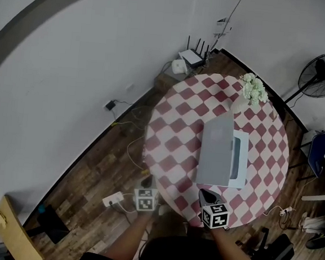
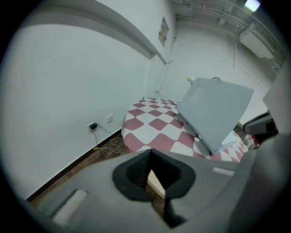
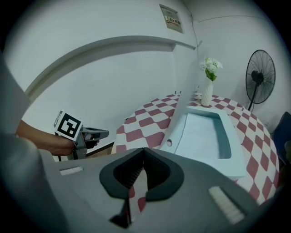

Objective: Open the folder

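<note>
Pale grey folder (image 1: 222, 154) near the middle of the red-and-white checked desk (image 1: 170, 138), already open, cover raised and seemingly near upright beside its bluish tray. Left gripper (image 1: 146, 181) off the desk's near edge, above wooden floor, fingers pressed together on nothing. Right gripper (image 1: 205, 194) over the near rim, fingers likewise closed, empty.

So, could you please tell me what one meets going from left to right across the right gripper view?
The left gripper with its black-and-white marker cube → open pale grey plastic folder → black standing fan.
</note>
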A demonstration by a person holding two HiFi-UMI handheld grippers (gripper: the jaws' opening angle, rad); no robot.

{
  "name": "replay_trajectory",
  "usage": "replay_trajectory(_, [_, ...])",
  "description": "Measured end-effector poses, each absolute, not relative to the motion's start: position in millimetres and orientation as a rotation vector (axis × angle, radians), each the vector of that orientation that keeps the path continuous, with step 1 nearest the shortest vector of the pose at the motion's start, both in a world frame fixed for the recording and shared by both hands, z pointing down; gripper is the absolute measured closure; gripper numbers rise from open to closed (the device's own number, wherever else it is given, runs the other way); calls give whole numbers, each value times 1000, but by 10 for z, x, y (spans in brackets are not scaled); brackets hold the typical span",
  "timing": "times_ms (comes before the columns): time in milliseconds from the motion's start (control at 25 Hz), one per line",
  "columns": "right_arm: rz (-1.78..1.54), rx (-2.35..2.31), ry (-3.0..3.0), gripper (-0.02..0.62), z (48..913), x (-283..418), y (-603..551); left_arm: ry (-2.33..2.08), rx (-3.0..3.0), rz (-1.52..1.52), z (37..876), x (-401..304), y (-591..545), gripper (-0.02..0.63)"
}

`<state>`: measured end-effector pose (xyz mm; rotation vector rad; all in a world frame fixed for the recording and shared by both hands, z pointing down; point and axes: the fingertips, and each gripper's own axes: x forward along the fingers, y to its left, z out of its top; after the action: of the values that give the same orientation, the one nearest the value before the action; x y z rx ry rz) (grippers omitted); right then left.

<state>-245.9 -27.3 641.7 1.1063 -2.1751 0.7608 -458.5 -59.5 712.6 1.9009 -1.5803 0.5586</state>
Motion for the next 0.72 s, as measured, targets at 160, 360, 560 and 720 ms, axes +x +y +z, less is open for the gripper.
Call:
replay_trajectory(160, [765,1159,-2201,592,6357,-2270,-252,-1567,1986,502,6808,-4283,-530,606])
replay_trajectory(360, [766,1258,-2247,592,6127,-1863,-203,-1535,2099,415,6326,-3640,-373,606])
replay_trajectory(560, [732,1417,-2277,593,5822,-1241,-229,-1521,2221,344,5814,-2960,-364,606])
replay_trajectory(720, [678,1515,-2300,592,5565,-787,-230,-1510,2300,291,5470,-2488,-403,606])
